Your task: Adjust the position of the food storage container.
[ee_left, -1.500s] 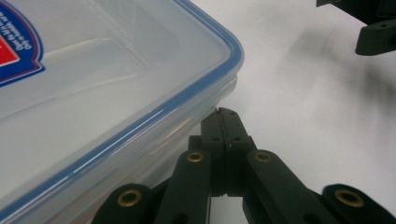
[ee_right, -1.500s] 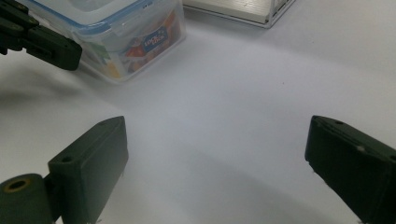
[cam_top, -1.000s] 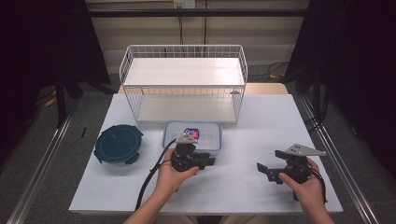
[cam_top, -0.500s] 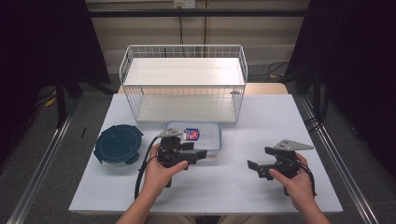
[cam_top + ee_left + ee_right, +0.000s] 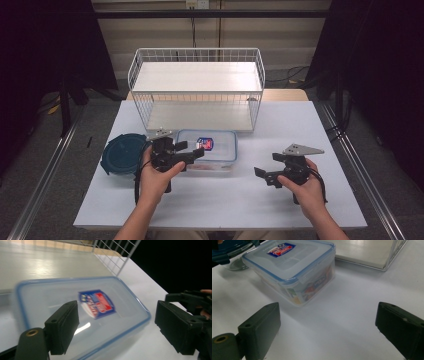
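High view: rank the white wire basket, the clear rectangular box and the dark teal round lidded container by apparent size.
1. White wire basket, clearly largest.
2. Clear rectangular plastic box with blue-edged lid and dark teal round lidded container: look alike, and a hand partly covers both, so unranked.

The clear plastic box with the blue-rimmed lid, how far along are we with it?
Nothing looks done: the clear plastic box with the blue-rimmed lid sits closed on the white table. In hand: the left gripper hovers open over its lid. The right gripper waits open. Gripping and moving remain.

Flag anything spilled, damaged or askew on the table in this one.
Nothing stands out. The box sits flat with its lid on, the round container rests beside it, and the wire rack stands upright. No spills visible.
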The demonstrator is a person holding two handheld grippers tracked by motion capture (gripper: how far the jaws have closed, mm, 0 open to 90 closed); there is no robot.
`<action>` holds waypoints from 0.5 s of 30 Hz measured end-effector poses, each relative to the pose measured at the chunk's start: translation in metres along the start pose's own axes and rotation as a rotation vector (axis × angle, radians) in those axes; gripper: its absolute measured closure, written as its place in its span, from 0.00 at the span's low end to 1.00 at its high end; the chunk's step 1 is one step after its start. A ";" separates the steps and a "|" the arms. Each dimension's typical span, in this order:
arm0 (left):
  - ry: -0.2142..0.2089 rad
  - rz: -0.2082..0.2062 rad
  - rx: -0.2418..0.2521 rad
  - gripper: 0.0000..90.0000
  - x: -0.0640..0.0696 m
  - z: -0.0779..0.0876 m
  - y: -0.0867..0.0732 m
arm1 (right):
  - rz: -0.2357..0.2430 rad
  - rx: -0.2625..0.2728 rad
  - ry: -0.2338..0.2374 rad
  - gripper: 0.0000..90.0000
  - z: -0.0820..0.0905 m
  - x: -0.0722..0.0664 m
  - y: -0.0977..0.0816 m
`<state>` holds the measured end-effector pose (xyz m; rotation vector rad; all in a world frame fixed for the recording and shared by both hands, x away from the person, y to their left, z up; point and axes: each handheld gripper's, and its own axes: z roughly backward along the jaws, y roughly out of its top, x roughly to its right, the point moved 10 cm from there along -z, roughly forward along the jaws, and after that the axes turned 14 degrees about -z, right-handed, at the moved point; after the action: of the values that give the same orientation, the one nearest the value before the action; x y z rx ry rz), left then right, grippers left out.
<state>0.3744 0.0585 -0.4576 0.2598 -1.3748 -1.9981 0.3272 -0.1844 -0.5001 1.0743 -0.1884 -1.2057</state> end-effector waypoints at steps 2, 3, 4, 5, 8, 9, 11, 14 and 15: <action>0.025 0.010 0.010 0.21 -0.007 0.003 0.001 | -0.014 0.013 0.007 0.06 -0.002 -0.002 0.004; 0.038 0.018 0.009 0.21 -0.011 0.006 0.002 | -0.016 0.018 0.011 0.06 -0.003 -0.003 0.005; 0.052 0.020 0.013 0.21 -0.014 0.007 0.002 | -0.026 0.026 0.008 0.06 -0.004 -0.003 0.007; 0.073 0.017 0.016 0.21 -0.018 0.009 0.003 | -0.035 0.030 0.008 0.06 -0.005 -0.004 0.008; 0.114 0.032 0.026 0.21 -0.027 0.012 0.005 | -0.063 0.041 0.024 0.06 -0.010 -0.006 0.010; 0.130 0.041 0.030 0.21 -0.030 0.013 0.005 | -0.075 0.044 0.029 0.06 -0.011 -0.007 0.011; 0.149 0.046 0.027 0.20 -0.035 0.014 0.003 | -0.108 0.057 0.049 0.08 -0.015 -0.010 0.013; 0.165 0.074 0.042 0.19 -0.041 0.015 -0.001 | -0.175 0.083 0.084 0.08 -0.021 -0.015 0.018; 0.165 0.084 0.049 0.19 -0.043 0.016 -0.001 | -0.207 0.093 0.104 0.10 -0.023 -0.018 0.020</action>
<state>0.3971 0.0980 -0.4608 0.3746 -1.3093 -1.8339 0.3475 -0.1578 -0.4900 1.2588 -0.0535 -1.3319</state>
